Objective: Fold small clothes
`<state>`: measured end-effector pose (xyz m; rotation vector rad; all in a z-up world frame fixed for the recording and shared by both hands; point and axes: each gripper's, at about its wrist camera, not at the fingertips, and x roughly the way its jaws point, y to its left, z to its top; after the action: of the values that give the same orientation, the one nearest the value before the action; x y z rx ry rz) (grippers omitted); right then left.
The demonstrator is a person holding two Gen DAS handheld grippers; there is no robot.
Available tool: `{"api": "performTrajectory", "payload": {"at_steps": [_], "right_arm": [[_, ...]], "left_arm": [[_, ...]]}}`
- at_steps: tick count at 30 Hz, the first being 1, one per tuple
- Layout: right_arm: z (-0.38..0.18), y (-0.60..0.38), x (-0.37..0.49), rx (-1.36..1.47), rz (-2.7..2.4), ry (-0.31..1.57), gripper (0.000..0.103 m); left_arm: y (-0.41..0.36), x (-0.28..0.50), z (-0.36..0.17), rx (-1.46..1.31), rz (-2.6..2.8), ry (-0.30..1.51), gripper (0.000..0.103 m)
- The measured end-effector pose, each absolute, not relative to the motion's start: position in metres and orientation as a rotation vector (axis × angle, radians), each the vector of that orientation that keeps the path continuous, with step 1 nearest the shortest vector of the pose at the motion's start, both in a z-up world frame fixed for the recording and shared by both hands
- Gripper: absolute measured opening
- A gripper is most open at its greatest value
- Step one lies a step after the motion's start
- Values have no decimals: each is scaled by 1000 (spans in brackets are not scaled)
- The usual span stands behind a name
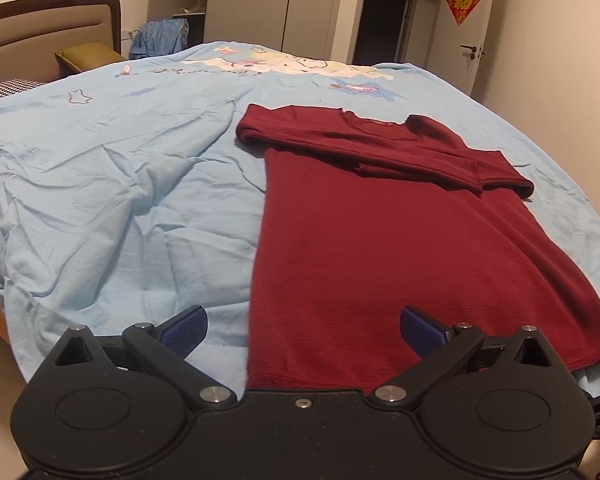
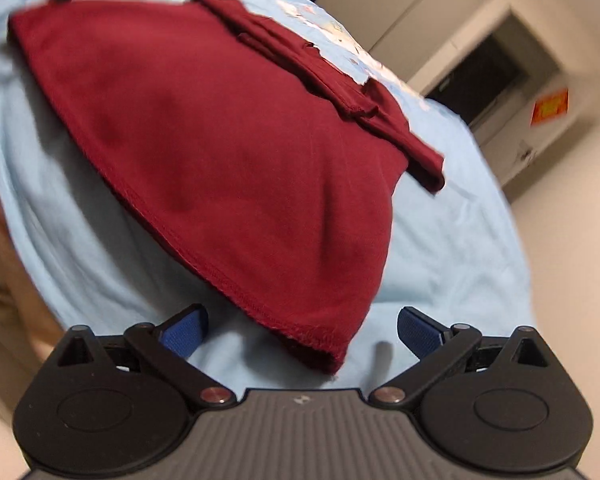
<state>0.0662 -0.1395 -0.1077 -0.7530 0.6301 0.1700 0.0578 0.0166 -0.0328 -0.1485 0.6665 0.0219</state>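
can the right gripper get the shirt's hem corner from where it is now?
Probably yes. The right gripper is open, and the hem corner of the shirt lies just ahead between its fingers, flat on the sheet. Nothing blocks it.

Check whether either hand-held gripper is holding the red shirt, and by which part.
Nothing is held. Both the left hand-held gripper and right hand-held gripper are open near the red shirt's hem.
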Motion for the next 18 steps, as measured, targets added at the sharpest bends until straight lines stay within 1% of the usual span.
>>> {"api": "performTrajectory", "payload": {"at_steps": [7,12,14,17,18], "right_arm": [[-113,-128,68,-845,136,537,103],[-106,-133,69,-808,152,499,102],[-99,-138,68,-766,171,471,97],[-89,-143,67,-704,206,442,86],[-86,-145,67,-682,221,438,78]], "left_arm": [[9,59,-37,-162,-4,685,102],[4,61,-38,-146,-14,687,102],[3,61,-38,-141,-22,686,102],[1,62,-37,-134,-43,680,102],[0,61,-37,-135,-48,669,102]]}}
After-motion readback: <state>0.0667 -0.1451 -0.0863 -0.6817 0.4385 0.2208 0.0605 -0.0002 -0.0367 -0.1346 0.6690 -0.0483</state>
